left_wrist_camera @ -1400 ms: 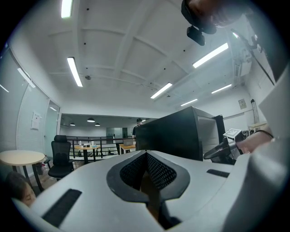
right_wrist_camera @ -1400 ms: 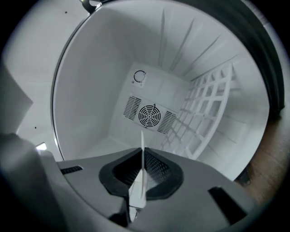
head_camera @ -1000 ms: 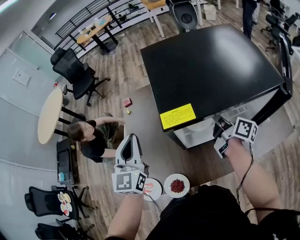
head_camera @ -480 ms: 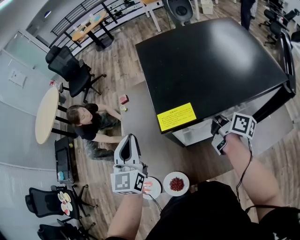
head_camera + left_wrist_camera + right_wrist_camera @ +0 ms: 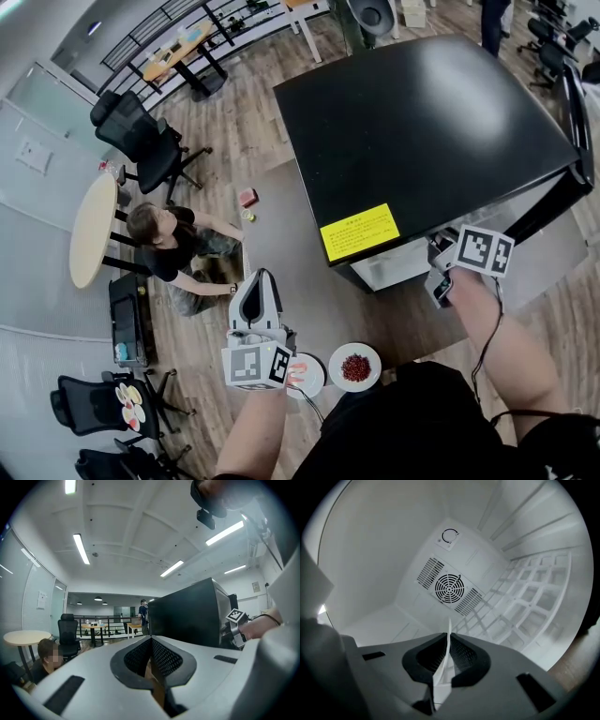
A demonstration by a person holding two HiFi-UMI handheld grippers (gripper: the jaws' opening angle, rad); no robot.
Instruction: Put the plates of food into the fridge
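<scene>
Right tongs (image 5: pixel 449 638) are pinching a thin white plate (image 5: pixel 449 624) by its rim inside the roomy fridge (image 5: pixel 379 550) (wire shelf (image 5: pixel 525 602) alongside). Left tongs (image 5: pixel 151 640) are closed and empty, near the worktop (image 5: pixel 281 225) edge.

1. A person (image 5: pixel 169 246) crouches on the wooden floor (image 5: pixel 234 122), just left of the left tool (image 5: pixel 260 277) and a little beyond its tip.
2. A pink box (image 5: pixel 248 197) and a small yellow-green thing (image 5: pixel 251 217) sit on the grey bench (image 5: pixel 281 248), straight ahead of that tool.
3. A round table (image 5: pixel 94 230) stands further left, past the person.
4. A black office chair (image 5: pixel 141 141) stands beyond the round table, well ahead and left of the tool.
5. Another person (image 5: pixel 143 615) stands far ahead.
</scene>
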